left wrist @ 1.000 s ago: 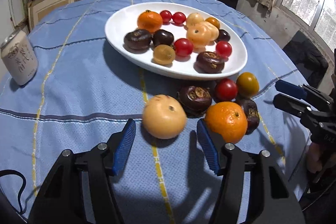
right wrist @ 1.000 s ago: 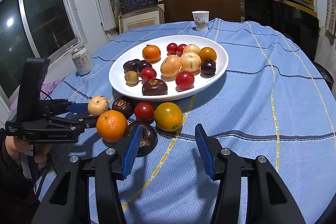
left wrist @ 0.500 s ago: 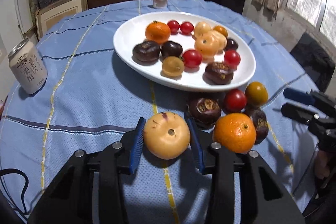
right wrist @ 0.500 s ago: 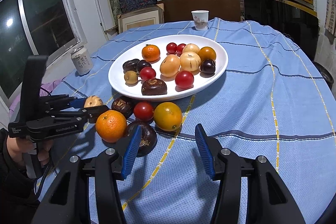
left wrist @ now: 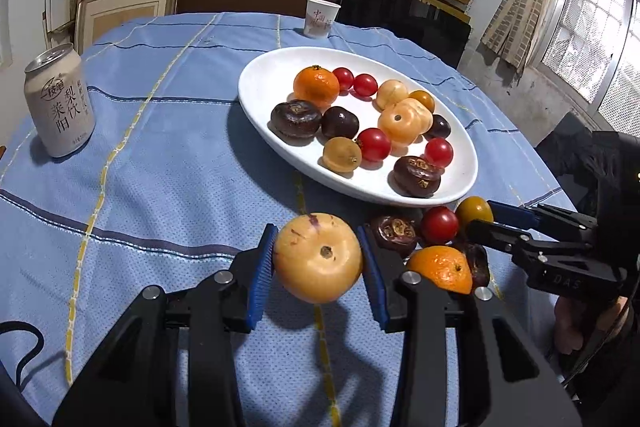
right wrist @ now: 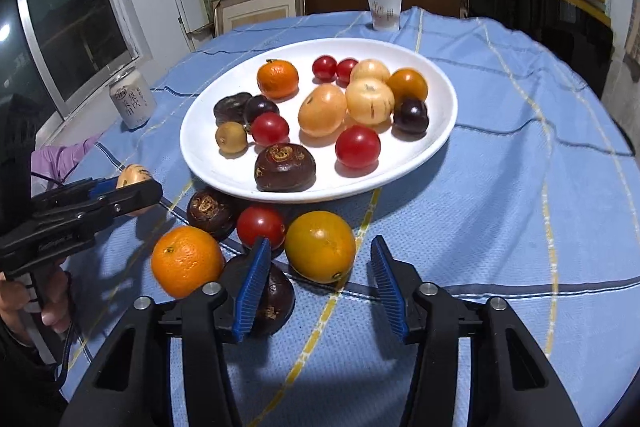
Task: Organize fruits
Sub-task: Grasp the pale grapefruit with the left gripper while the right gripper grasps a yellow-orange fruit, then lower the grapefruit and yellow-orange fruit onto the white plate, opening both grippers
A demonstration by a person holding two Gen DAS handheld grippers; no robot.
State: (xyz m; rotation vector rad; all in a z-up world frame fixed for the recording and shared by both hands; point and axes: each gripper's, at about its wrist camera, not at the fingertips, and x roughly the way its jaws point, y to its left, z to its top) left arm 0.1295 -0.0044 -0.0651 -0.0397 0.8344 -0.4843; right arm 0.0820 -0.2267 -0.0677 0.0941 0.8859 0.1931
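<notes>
My left gripper (left wrist: 318, 255) is shut on a pale tan round fruit (left wrist: 318, 257), held just above the blue cloth. In the right wrist view that gripper (right wrist: 138, 187) shows at the left with the fruit (right wrist: 134, 173) in its tips. My right gripper (right wrist: 320, 279) straddles a yellow-orange tomato (right wrist: 320, 246) on the cloth. Its jaws are closing and the pads stand apart from the tomato. A mandarin (right wrist: 187, 261), a red tomato (right wrist: 260, 227) and two dark fruits (right wrist: 210, 213) lie beside it. The white plate (right wrist: 200, 155) behind holds several fruits.
A drink can (left wrist: 60, 103) stands on the cloth at the far left, a paper cup (left wrist: 320, 19) beyond the plate. A person's hand (right wrist: 40, 299) grips the left tool's handle. Shelves with boxes line the back wall; windows flank the table.
My left gripper closed on the pale fruit and raised it a little. My right gripper moved forward around the yellow-orange tomato and its jaws narrowed.
</notes>
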